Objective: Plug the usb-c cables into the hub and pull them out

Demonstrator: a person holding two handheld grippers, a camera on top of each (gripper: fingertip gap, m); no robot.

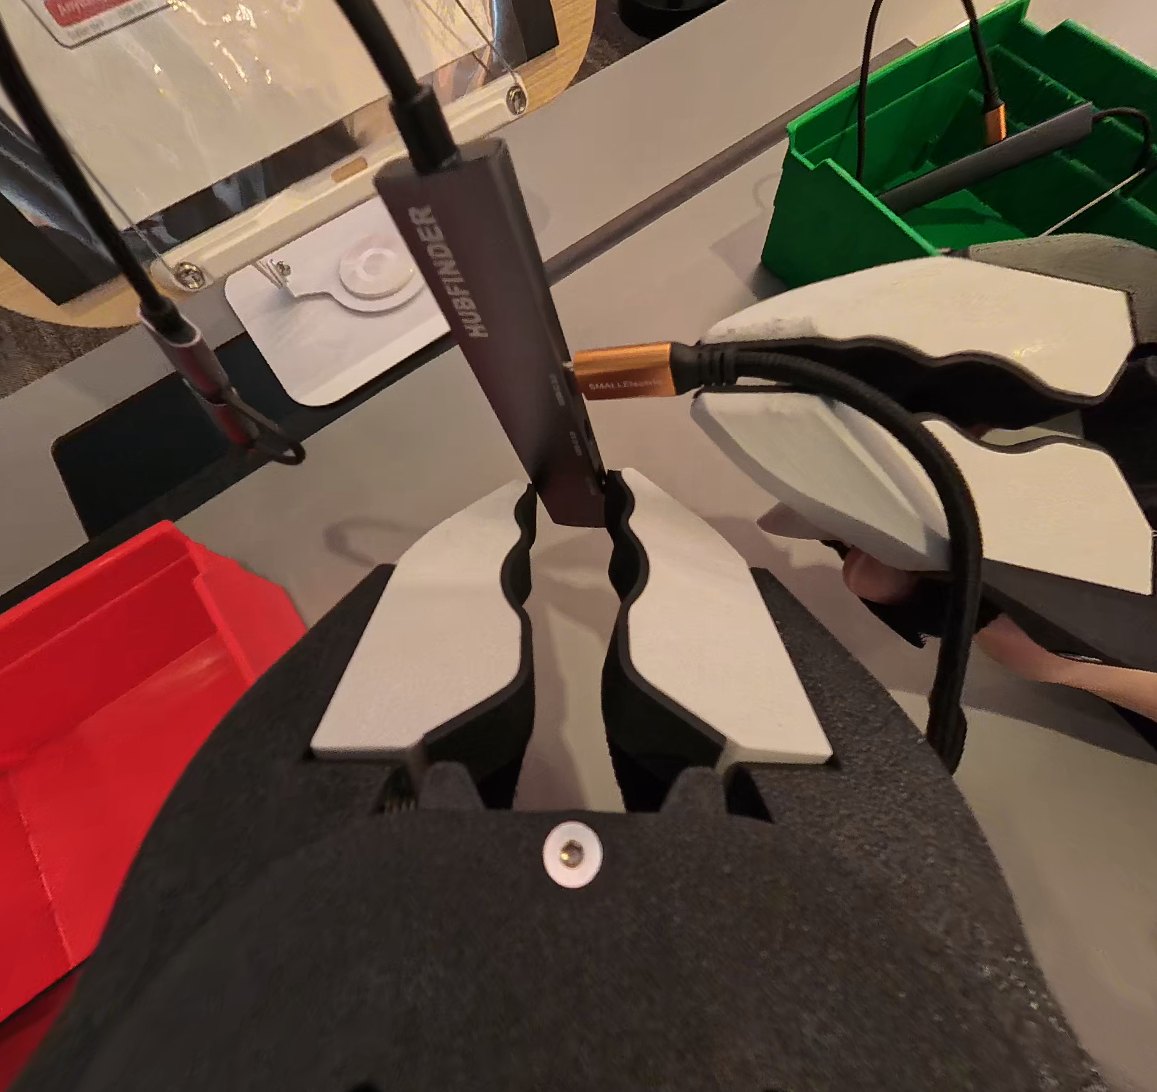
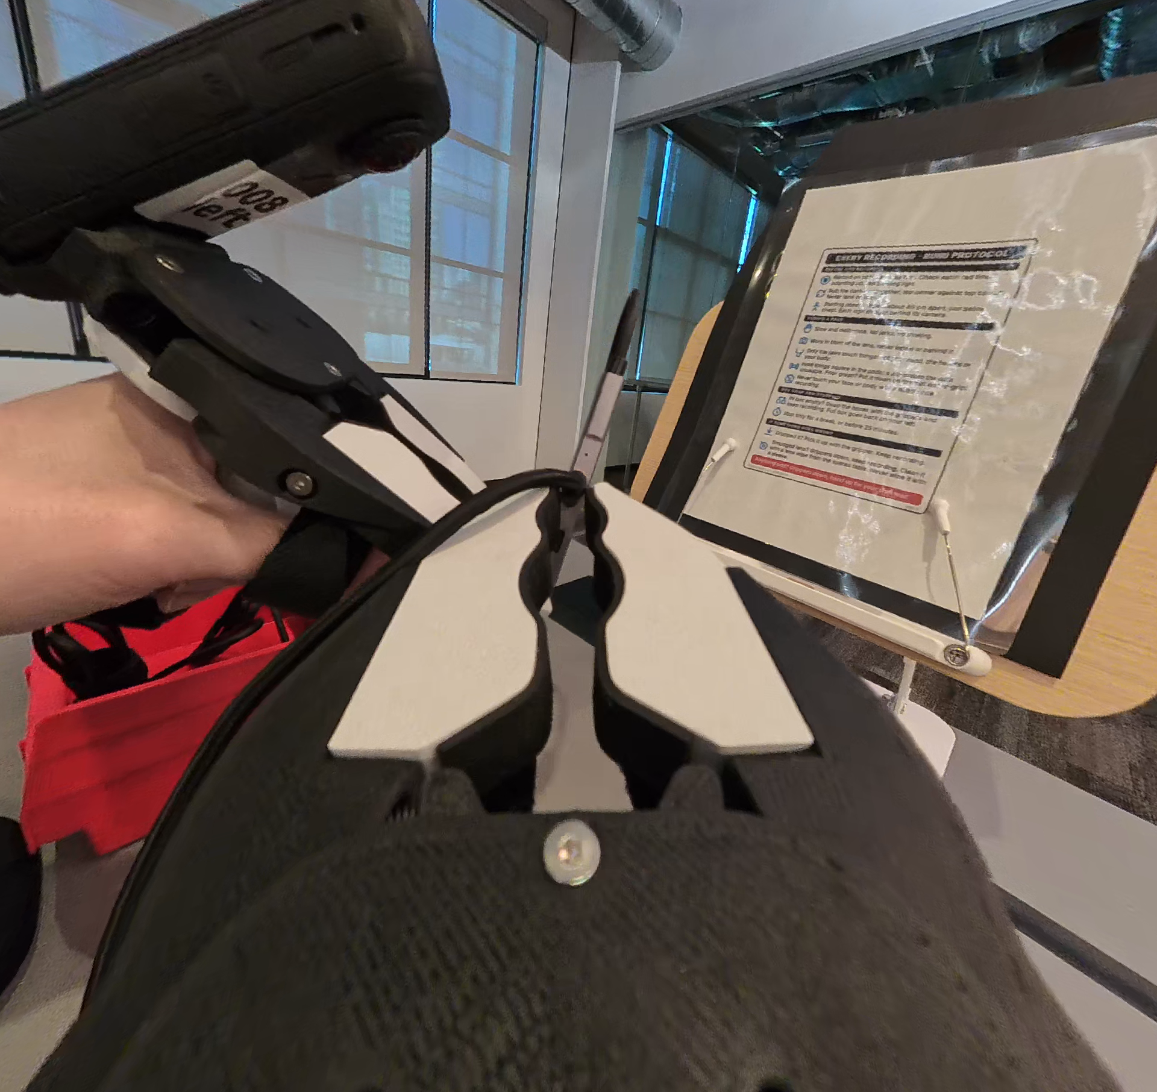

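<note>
My left gripper (image 1: 570,492) is shut on the lower end of a dark grey hub (image 1: 476,285) and holds it upright, tilted left. My right gripper (image 1: 701,373) comes in from the right, shut on a black braided cable (image 1: 939,498) just behind its orange usb-c plug (image 1: 623,370). The plug's metal tip meets a port on the hub's side; how deep it sits I cannot tell. In the right wrist view my right gripper (image 2: 571,501) pinches the cable (image 2: 375,567), the hub (image 2: 598,411) stands edge-on beyond it, and the left gripper's fingers (image 2: 388,448) reach in from the left.
The hub's own black lead loops up and hangs at left, ending in a dark plug (image 1: 188,354). A green bin (image 1: 833,229) at back right holds another hub and an orange-plugged cable. A red bin (image 1: 94,686) with black cables (image 2: 94,655) sits at left. A sign on a stand (image 2: 876,373) is behind. Across from one pair of fingers to the other is roughly 6 cm.
</note>
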